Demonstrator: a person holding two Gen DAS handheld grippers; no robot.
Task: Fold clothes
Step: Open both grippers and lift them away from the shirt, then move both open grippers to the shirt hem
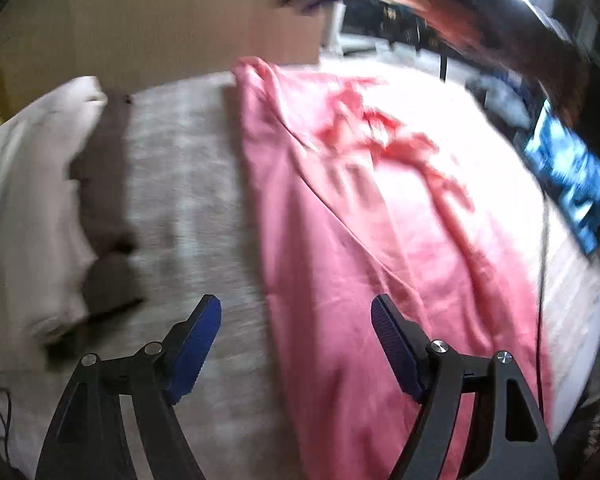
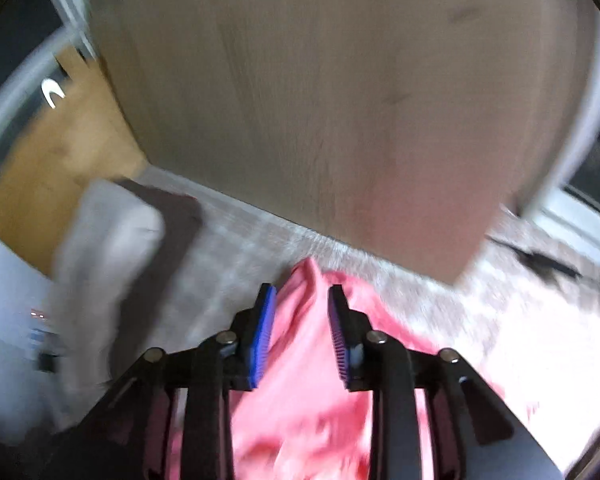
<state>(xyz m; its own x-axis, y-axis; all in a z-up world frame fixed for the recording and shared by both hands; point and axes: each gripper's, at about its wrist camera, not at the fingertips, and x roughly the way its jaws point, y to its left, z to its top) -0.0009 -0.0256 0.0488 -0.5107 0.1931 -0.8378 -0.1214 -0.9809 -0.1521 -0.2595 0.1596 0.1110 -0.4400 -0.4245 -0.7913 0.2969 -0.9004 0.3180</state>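
Observation:
A pink garment [image 1: 360, 220] lies spread lengthwise on the right half of a grey bed cover [image 1: 188, 200], with creases near its far end. My left gripper [image 1: 296, 304] hovers above the garment's left edge, jaws wide open, nothing between them. In the right wrist view the same pink garment [image 2: 300, 400] lies below my right gripper [image 2: 302, 292], near its far corner. The right jaws stand apart and the blue pads [image 2: 264, 332] do not press the cloth. The picture is blurred.
A folded cream garment [image 1: 32, 200] and a brown one [image 1: 104, 184] lie at the left of the bed; both show as a cream stack [image 2: 108, 248] in the right view. A wooden board [image 2: 320, 100] stands behind the bed. A blue item [image 1: 572, 184] and a thin cable [image 1: 542, 280] lie at the right edge.

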